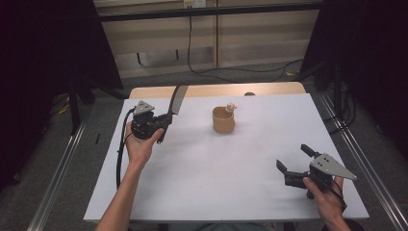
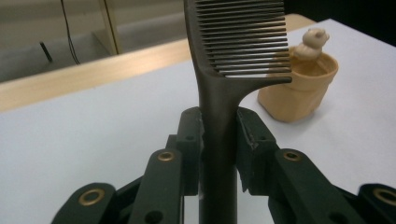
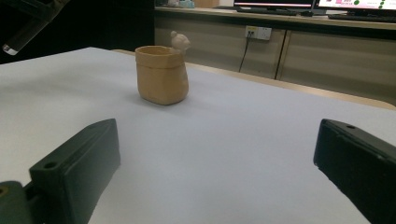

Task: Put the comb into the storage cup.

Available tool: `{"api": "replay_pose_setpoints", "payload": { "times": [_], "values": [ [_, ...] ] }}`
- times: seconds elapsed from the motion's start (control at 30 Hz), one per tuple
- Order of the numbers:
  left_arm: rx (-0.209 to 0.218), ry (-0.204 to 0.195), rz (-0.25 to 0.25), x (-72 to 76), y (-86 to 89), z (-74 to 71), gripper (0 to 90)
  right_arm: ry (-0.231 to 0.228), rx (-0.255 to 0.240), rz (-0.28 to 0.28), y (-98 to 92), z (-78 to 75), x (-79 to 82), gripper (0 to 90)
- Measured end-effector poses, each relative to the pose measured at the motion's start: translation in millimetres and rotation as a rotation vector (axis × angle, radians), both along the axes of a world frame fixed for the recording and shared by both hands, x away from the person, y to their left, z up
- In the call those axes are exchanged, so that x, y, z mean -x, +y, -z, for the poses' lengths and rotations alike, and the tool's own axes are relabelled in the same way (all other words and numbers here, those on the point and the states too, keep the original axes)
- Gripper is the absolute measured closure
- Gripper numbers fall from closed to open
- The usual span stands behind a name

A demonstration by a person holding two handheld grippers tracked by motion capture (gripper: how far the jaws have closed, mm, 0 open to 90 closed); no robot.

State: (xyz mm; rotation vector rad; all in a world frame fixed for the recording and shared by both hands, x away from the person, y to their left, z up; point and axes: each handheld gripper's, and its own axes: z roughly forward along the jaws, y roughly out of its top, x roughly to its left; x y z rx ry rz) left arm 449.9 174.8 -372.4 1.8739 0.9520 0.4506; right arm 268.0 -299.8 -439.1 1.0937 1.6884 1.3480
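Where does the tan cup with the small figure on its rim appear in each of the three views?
High view: the tan cup stands upright near the middle of the white table, toward the far edge.
Left gripper view: the cup is at right, partly behind the comb.
Right gripper view: the cup is left of centre, beyond the open jaws.
Shared landmark: the small figure on its rim.

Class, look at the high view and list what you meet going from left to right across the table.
Left gripper → comb → cup → right gripper
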Motion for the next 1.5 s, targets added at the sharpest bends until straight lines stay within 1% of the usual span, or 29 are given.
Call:
{"api": "replay_pose_setpoints", "payload": {
  "times": [0.03, 0.1, 0.13, 0.17, 0.27, 0.3, 0.33, 0.4, 0.5, 0.53, 0.57, 0.6, 0.63, 0.67, 0.73, 0.77, 0.8, 0.93, 1.07, 1.13, 1.17, 1.23, 1.37, 1.4, 1.5],
  "values": [
    [0.003, -0.003, 0.003, 0.0, 1.5, -0.5, 72.8, -0.001, -0.001, -0.001, 0.0, 0.0, 0.0, 0.0],
    [0.027, -0.003, 0.003, 0.5, 2.2, -1.2, 72.8, 0.001, -0.001, 0.000, -0.1, 0.0, 0.0, 0.0],
    [0.025, -0.015, 0.001, 0.8, 2.6, -1.5, 72.8, 0.000, -0.002, -0.001, -0.1, 0.0, 0.0, 0.0],
    [0.022, -0.019, 0.001, 1.2, 3.1, -2.2, 72.8, -0.003, -0.001, -0.002, -0.1, -0.1, 0.0, 0.0],
    [0.040, -0.045, -0.001, 1.9, 3.1, -3.1, 72.8, -0.003, -0.004, -0.001, -0.2, -0.2, 0.1, 0.0],
    [0.053, -0.047, 0.007, 1.7, 3.2, -3.0, 72.8, -0.004, -0.003, 0.000, -0.3, -0.2, 0.1, 0.0],
    [0.058, -0.050, 0.003, 2.1, 3.1, -3.1, 72.8, -0.004, -0.002, 0.004, -0.4, -0.2, 0.1, 0.0],
    [0.052, -0.066, 0.015, 1.8, 2.3, -2.8, 72.8, -0.005, -0.002, 0.004, -0.5, -0.3, 0.1, 0.0],
    [0.057, -0.081, 0.020, 2.6, 0.8, -3.1, 72.8, -0.006, -0.002, 0.004, -0.4, -0.3, 0.1, 0.0],
    [0.069, -0.093, 0.015, 3.5, -0.3, -3.3, 72.8, -0.005, -0.002, 0.004, -0.3, -0.2, 0.1, 0.0],
    [0.077, -0.109, 0.021, 3.6, -0.9, -3.8, 72.8, -0.005, -0.002, 0.003, -0.3, -0.2, 0.1, 0.0],
    [0.080, -0.114, 0.020, 4.1, -1.3, -4.3, 72.8, -0.005, -0.003, 0.003, -0.3, -0.3, 0.1, 0.0],
    [0.083, -0.126, 0.019, 4.8, -2.2, -4.8, 72.8, -0.006, -0.002, 0.004, -0.3, -0.2, 0.1, 0.0],
    [0.076, -0.136, 0.024, 5.3, -2.5, -5.4, 72.8, -0.005, -0.003, 0.004, -0.4, -0.2, 0.1, 0.0],
    [0.087, -0.156, 0.021, 6.8, -4.6, -5.9, 72.8, -0.005, -0.003, 0.005, -0.6, -0.3, 0.1, 0.0],
    [0.098, -0.164, 0.028, 7.4, -6.0, -6.7, 72.8, -0.005, -0.002, 0.006, -0.4, -0.1, -0.1, 0.0],
    [0.098, -0.164, 0.028, 7.4, -6.0, -6.7, 72.8, -0.005, -0.002, 0.006, -0.4, -0.1, -0.1, 0.0],
    [0.114, -0.204, 0.037, 9.0, -9.9, -8.3, 72.8, -0.004, -0.003, 0.006, -0.4, -0.2, -0.1, 0.0],
    [0.141, -0.212, 0.053, 8.8, -11.5, -9.6, 72.8, -0.003, -0.003, 0.006, -0.5, -0.2, -0.2, 0.0],
    [0.142, -0.227, 0.059, 9.1, -11.8, -10.0, 72.8, -0.003, -0.006, 0.004, -0.4, -0.1, -0.3, 0.0],
    [0.152, -0.228, 0.062, 9.1, -12.7, -10.1, 72.8, -0.003, -0.006, 0.004, -0.4, -0.1, -0.4, 0.0],
    [0.155, -0.240, 0.065, 9.4, -13.5, -10.6, 72.8, -0.003, -0.006, 0.004, -0.4, 0.0, -0.4, 0.0],
    [0.170, -0.230, 0.078, 9.8, -16.7, -14.8, 72.8, -0.004, -0.004, 0.006, -0.2, 0.0, -0.7, 0.0],
    [0.164, -0.240, 0.085, 9.6, -17.5, -16.1, 72.7, -0.004, -0.005, 0.007, -0.3, 0.0, -0.7, 0.0],
    [0.170, -0.248, 0.097, 9.5, -23.4, -17.4, 72.8, -0.004, -0.006, 0.009, -0.3, -0.1, -0.9, 0.0]
  ]
}}
